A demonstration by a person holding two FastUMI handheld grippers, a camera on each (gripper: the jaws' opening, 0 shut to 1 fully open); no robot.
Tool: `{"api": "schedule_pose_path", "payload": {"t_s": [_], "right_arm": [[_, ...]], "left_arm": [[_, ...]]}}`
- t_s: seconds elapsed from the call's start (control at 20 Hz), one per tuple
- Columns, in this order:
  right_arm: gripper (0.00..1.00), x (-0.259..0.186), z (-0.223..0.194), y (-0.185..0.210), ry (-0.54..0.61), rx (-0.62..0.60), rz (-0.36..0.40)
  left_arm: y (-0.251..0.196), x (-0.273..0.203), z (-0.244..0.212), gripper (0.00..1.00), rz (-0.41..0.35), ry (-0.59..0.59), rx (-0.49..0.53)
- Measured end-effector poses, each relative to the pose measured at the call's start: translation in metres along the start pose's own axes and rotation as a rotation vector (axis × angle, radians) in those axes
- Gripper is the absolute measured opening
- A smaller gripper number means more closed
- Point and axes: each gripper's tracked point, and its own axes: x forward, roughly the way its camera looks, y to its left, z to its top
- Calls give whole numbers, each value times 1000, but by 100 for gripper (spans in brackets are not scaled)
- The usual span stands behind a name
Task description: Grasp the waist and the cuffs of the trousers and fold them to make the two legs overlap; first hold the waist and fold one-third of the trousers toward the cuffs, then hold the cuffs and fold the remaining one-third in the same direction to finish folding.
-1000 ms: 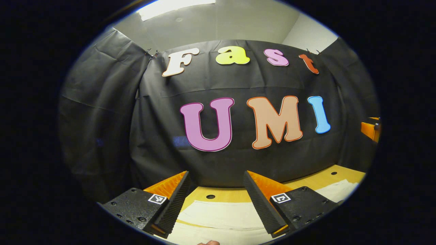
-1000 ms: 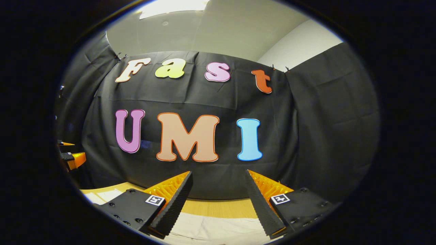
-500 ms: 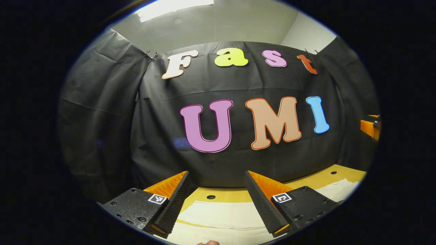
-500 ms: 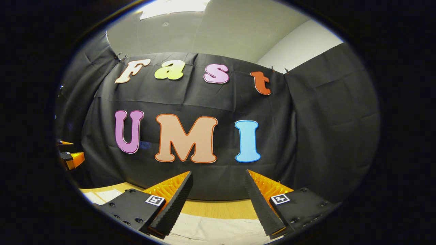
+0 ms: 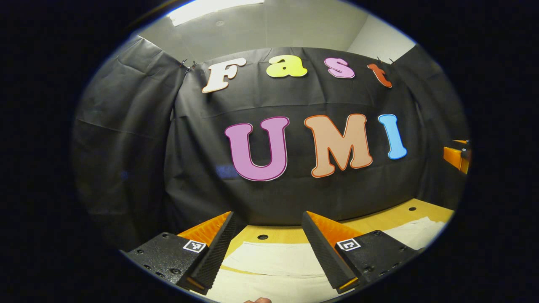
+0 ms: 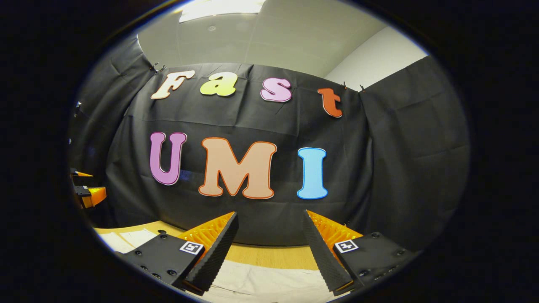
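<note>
Left gripper view: left tool [image 5: 266,248] gapes wide, empty, over pale trousers [image 5: 273,263]; right tool [image 6: 269,248] likewise, seemingly untouching.

Lighting and picture quality, both my views: dim booth, sharp centre.
Ceiling panel [image 5: 214,7] blows out to white glare, lights from above; black cloth wall [image 6: 404,139] soaks it up. Strong fisheye bend at edges. No motion blur; bottom rim slightly soft.

Cream trousers [image 5: 278,263], apparently lying flat on the wooden table [image 5: 290,240], near edge cut off
</note>
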Motion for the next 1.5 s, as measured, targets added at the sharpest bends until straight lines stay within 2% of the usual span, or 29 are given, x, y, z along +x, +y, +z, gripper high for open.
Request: {"api": "schedule_pose_path", "payload": {"t_s": [0.2, 0.4, 0.7, 0.95, 1.25, 1.5], "right_arm": [[97, 0, 0, 10, -22, 10, 37], [98, -1, -10, 21, -12, 30, 70], [97, 0, -30, 27, 27, 59, 76], [97, 1, -41, 32, 48, 57, 81], [97, 2, -51, 32, 69, 53, 72], [97, 1, -51, 33, 77, 60, 86]], "left_arm": [[-5, -9, -30, 96, -92, 69, 132], [7, -24, -62, 96, -132, 151, 253], [29, -52, -122, 96, -166, 279, 411], [51, -80, -182, 96, -231, 419, 566], [68, -116, -245, 97, -337, 570, 687], [71, -146, -291, 97, -481, 712, 768]]}}
